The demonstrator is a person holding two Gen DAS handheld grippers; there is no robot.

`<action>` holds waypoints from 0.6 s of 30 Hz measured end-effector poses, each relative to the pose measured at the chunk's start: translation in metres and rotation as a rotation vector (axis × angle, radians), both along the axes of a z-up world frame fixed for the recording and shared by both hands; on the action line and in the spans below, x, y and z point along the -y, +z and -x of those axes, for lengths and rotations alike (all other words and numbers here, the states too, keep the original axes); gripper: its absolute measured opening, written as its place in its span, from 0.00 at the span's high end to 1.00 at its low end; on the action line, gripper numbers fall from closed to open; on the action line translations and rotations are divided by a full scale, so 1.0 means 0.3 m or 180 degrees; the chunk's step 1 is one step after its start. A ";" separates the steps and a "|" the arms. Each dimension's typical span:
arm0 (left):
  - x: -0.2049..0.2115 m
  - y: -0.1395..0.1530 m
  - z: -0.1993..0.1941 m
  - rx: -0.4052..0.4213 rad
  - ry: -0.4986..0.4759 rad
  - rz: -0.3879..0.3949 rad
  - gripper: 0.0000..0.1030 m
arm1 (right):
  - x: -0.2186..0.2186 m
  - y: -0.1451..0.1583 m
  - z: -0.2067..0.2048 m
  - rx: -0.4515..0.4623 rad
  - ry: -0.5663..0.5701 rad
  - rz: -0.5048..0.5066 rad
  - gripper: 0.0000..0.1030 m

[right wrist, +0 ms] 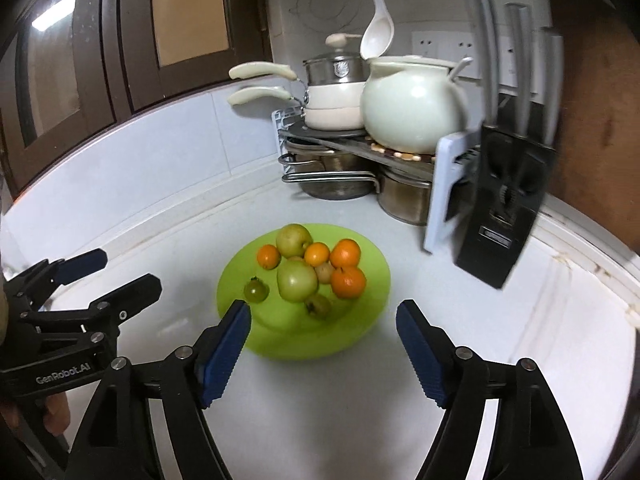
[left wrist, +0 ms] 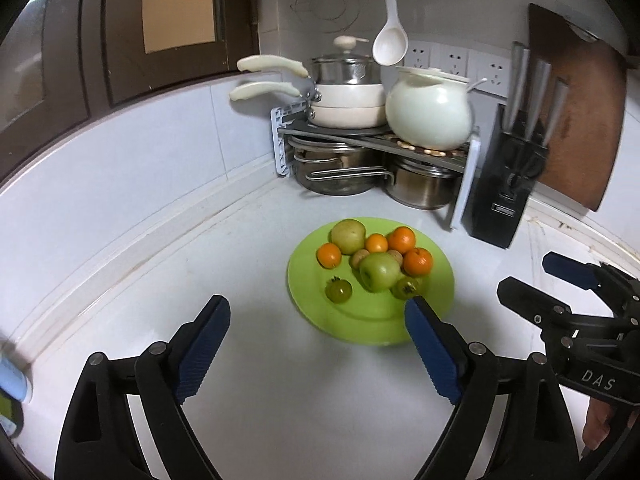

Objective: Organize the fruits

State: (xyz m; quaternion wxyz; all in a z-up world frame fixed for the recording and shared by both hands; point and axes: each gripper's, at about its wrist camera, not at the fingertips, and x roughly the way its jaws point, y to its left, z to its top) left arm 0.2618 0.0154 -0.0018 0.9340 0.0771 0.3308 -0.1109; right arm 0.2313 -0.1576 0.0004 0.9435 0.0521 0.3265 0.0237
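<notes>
Smooth white counter [left wrist: 132,280], raised lip along its wall edge, lies bare from six to nine o'clock. A round glossy green plate [left wrist: 436,300] at centre holds the piled fruits [left wrist: 378,272]. Left gripper [left wrist: 318,316] and right gripper [right wrist: 324,322] gape empty, ribbed blue pads apart.

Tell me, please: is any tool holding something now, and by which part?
Nothing is held. The left tool and the right tool are both open and empty. All the fruit lies on the green plate.
</notes>
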 end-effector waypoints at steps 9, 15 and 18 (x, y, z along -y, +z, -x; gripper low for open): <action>0.003 0.033 0.246 0.0155 0.0134 0.0127 0.05 | 0.023 0.049 0.208 0.0128 -0.0019 0.0052 0.21; 0.020 0.058 0.426 0.0270 0.0222 0.0141 0.01 | 0.036 0.074 0.365 0.0179 0.0089 0.0080 0.19; 0.027 0.072 0.507 0.0317 0.0278 0.0160 0.00 | 0.040 0.084 0.447 0.0222 0.0115 0.0098 0.17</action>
